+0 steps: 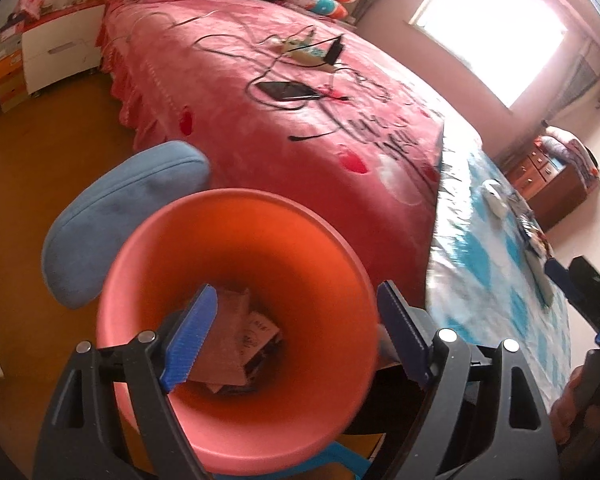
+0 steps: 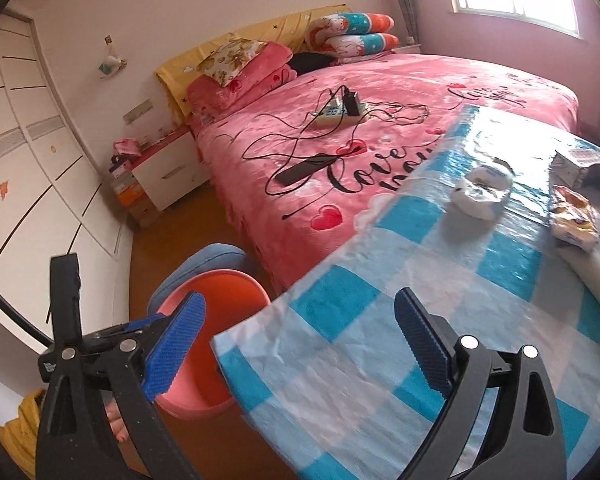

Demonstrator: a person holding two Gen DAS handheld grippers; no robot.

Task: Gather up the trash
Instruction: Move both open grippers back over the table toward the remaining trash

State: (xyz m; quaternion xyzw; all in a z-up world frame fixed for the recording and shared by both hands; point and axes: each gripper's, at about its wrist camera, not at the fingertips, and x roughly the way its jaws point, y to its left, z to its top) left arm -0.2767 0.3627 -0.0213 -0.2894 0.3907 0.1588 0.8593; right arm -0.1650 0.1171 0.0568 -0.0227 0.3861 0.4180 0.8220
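Note:
A pink-orange trash bin (image 1: 236,248) stands on the floor beside the table; brown paper and printed wrappers (image 1: 244,332) lie in its bottom. My left gripper (image 1: 296,332) hangs open and empty right over the bin's mouth. My right gripper (image 2: 300,344) is open and empty above the near corner of the table (image 2: 340,360), which has a blue-and-white checked cloth. The bin (image 2: 204,360) shows at lower left in the right wrist view. On the table lie a crumpled white wrapper (image 2: 480,192), a yellow snack bag (image 2: 572,216) and a small box (image 2: 576,164).
A bed with a pink cover (image 2: 380,128) stands behind the table, with a power strip (image 2: 340,114), cables and a phone (image 2: 304,170) on it. A blue chair back (image 1: 116,216) is behind the bin. A nightstand (image 2: 168,172) and wardrobe (image 2: 28,168) stand at left.

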